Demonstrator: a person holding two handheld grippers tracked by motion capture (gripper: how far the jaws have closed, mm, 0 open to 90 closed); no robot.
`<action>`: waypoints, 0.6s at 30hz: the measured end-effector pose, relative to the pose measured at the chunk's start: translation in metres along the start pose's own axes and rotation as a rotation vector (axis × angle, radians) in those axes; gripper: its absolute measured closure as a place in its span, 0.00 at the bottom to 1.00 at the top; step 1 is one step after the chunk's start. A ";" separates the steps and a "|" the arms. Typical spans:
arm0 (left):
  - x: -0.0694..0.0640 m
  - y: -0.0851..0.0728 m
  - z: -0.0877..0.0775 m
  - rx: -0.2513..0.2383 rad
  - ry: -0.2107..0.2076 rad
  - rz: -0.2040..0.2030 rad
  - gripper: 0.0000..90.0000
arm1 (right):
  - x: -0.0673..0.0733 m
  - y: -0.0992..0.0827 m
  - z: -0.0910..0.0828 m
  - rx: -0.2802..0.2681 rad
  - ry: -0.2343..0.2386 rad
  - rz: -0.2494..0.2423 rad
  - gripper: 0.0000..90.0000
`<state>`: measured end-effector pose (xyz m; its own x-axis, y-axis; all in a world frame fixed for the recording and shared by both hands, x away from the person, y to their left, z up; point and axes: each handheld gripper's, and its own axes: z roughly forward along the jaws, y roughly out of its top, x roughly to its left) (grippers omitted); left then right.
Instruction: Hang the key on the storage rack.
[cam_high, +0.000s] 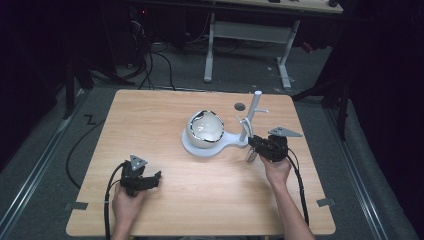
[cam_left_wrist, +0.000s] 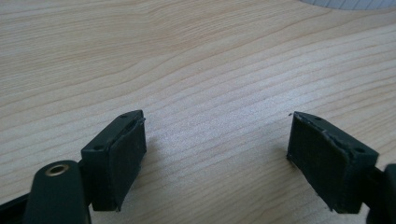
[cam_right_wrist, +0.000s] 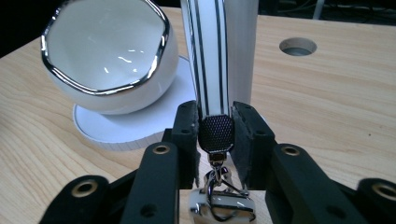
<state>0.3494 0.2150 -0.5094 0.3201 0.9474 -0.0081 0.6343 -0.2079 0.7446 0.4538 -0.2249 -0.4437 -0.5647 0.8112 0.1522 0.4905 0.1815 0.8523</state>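
A white strap with black stripes (cam_right_wrist: 210, 60) ends in a dark metal cap (cam_right_wrist: 215, 133) with a silver clasp (cam_right_wrist: 222, 205) hanging below it. My right gripper (cam_right_wrist: 215, 140) is shut on that cap, close to the white post (cam_right_wrist: 243, 46) of a stand. In the high view the right gripper (cam_high: 252, 145) sits at the foot of the post (cam_high: 252, 112), right of a white chrome-rimmed bowl (cam_high: 204, 127) on the stand's round base (cam_high: 200, 150). My left gripper (cam_high: 159, 176) rests near the front left, open, with bare wood between its pads (cam_left_wrist: 126, 154).
The wooden table (cam_high: 200, 200) has a round hole (cam_high: 240, 106) behind the stand, seen too as the hole (cam_right_wrist: 297, 46) past the post. Small pegs stick out from the post. Cables trail from both grippers toward the front edge. The bowl (cam_right_wrist: 107, 51) stands tilted.
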 end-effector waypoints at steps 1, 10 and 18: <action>0.000 0.000 0.000 0.000 0.000 0.000 0.22 | -0.001 0.000 0.001 0.002 -0.002 -0.003 0.75; 0.000 0.000 0.000 0.000 0.000 0.000 0.22 | 0.000 0.001 -0.002 -0.006 -0.026 -0.011 0.69; 0.000 0.000 0.000 0.000 0.000 0.000 0.22 | 0.005 0.001 -0.006 -0.012 -0.044 -0.049 0.65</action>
<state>0.3494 0.2150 -0.5094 0.3200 0.9474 -0.0083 0.6343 -0.2078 0.7447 0.4475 -0.2239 -0.4393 -0.5577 0.8253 0.0882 0.4549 0.2150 0.8642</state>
